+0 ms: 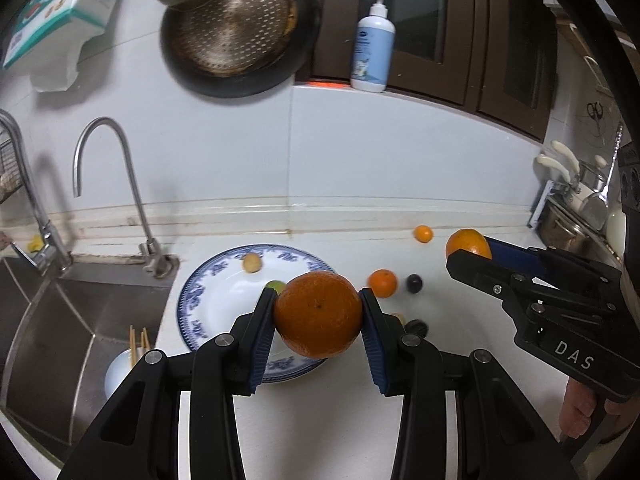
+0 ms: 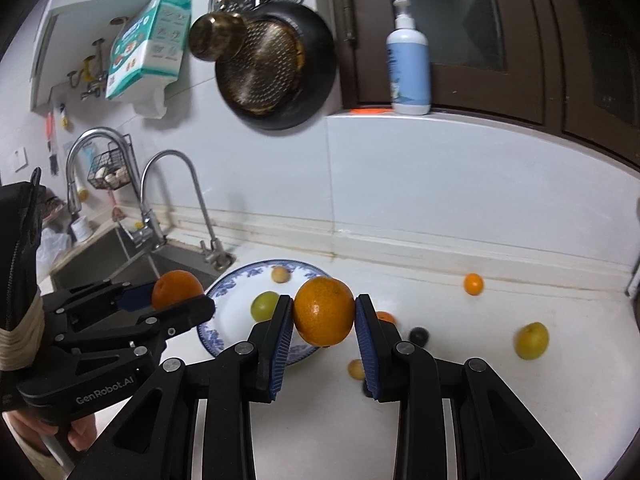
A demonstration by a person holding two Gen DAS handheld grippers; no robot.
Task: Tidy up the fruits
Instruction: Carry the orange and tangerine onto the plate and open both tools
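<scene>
My left gripper [image 1: 319, 312] is shut on a large orange [image 1: 318, 314] and holds it above the right edge of a blue-patterned white plate [image 1: 208, 292]. My right gripper [image 2: 324, 312] is shut on a second orange [image 2: 325, 311] above the counter, to the right of the plate [image 2: 224, 312]. On the plate lie a green fruit [image 2: 264, 306] and a small tan fruit [image 2: 280, 275]. Loose on the counter are a small orange [image 1: 383, 283], a tiny orange [image 1: 423, 234], a dark fruit [image 1: 414, 283] and a yellow fruit [image 2: 531, 340].
A steel sink [image 1: 68, 328] with two taps [image 1: 100, 160] lies left of the plate, with a bowl and chopsticks [image 1: 136, 344] in it. A pan [image 1: 236, 28] hangs on the wall. A pump bottle [image 1: 373, 44] stands on the sill. Pots [image 1: 568, 216] stand at the far right.
</scene>
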